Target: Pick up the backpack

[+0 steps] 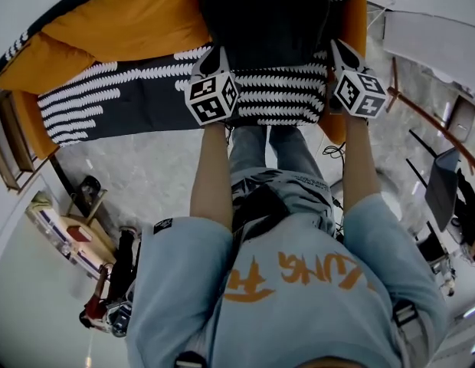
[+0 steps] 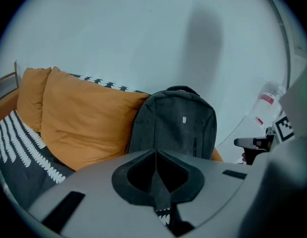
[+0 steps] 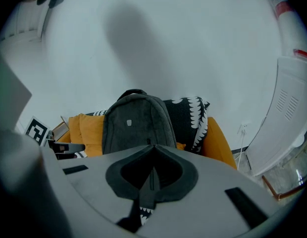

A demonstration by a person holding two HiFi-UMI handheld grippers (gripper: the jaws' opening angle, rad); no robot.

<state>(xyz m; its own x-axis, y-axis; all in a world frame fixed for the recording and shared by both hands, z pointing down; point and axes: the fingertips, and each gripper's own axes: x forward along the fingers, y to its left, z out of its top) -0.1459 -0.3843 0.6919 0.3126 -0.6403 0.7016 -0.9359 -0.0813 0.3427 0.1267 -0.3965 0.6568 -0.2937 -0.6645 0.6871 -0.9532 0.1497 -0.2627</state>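
Observation:
A dark grey backpack [image 1: 264,14] stands upright against the back of an orange sofa; it also shows in the left gripper view [image 2: 176,125] and the right gripper view [image 3: 136,123]. My left gripper [image 1: 218,54] is at the backpack's left lower side and my right gripper [image 1: 337,48] at its right lower side, both pointing down toward it. In the left gripper view the left gripper [image 2: 156,152] has its jaws together with nothing between them. The right gripper [image 3: 152,150] is likewise shut and empty. Neither one touches the backpack.
The sofa seat has a black and white patterned cover [image 1: 145,98]. Orange cushions [image 1: 122,21] lie left of the backpack, and a patterned cushion [image 3: 190,118] stands to its right. A white appliance [image 3: 292,118] stands right of the sofa. Clutter [image 1: 107,297] lies on the floor at lower left.

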